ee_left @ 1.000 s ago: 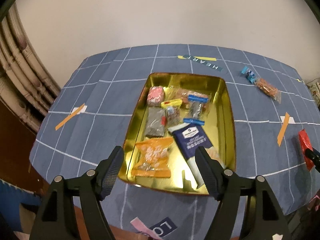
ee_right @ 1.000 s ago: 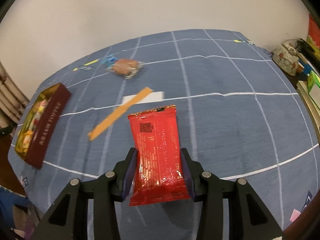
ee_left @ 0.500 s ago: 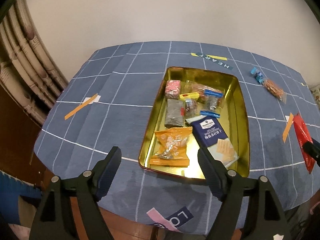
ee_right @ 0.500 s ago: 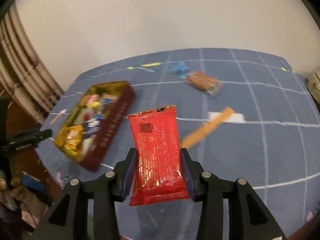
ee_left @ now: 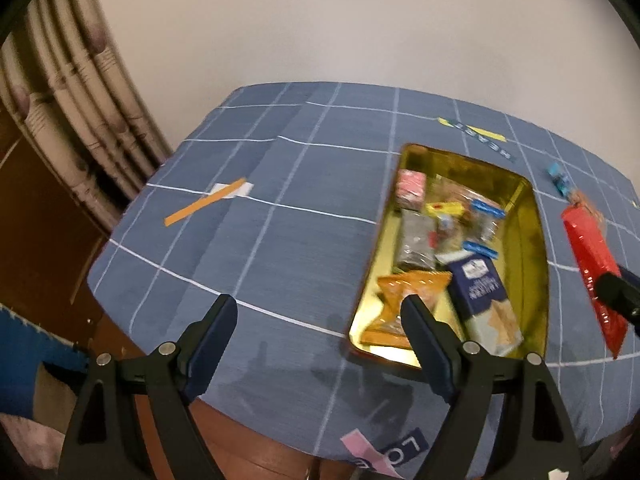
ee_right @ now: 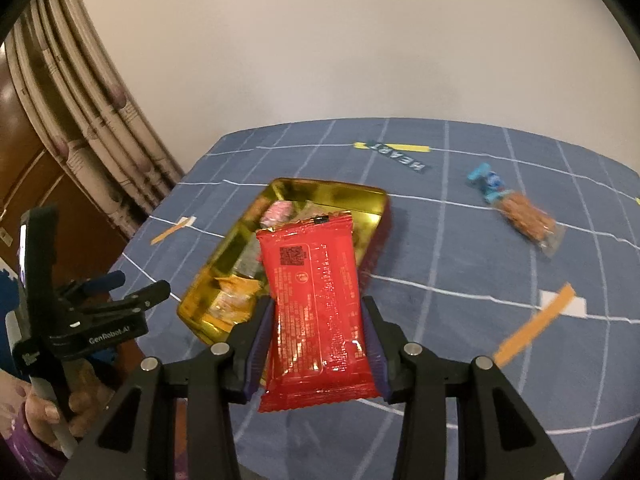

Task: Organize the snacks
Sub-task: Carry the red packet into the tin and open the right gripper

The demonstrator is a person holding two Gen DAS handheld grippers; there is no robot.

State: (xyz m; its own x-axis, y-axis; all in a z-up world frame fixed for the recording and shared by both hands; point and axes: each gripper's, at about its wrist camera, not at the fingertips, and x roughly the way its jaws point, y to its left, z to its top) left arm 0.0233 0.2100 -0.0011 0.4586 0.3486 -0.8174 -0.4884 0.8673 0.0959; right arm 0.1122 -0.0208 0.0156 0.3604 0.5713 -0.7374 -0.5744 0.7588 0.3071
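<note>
The right gripper (ee_right: 316,344) is pinching a red snack packet (ee_right: 316,304) above the gold tin's (ee_right: 228,248) near edge. The left gripper (ee_left: 320,332), empty, is opening over bare table (ee_left: 280,248) beside the tin.

Tin (ee_right: 224,248) contents partly hidden, blurred

Left tongs (ee_left: 316,310) pitched steeply downward, jaws spread wide and opening further, nothing between the dark blue pads (ee_left: 212,332). Seen from the right wrist view, same left tongs (ee_right: 120,286) low at the left edge, black frame gripped by a bare hand (ee_right: 44,412) with fingers curled round the handle. Right tongs (ee_right: 316,308) angled downward too, jaws partly drawn in and clamped on a red snack packet (ee_right: 316,300), pads pressing both long edges, packet standing upright out of the grip
</note>
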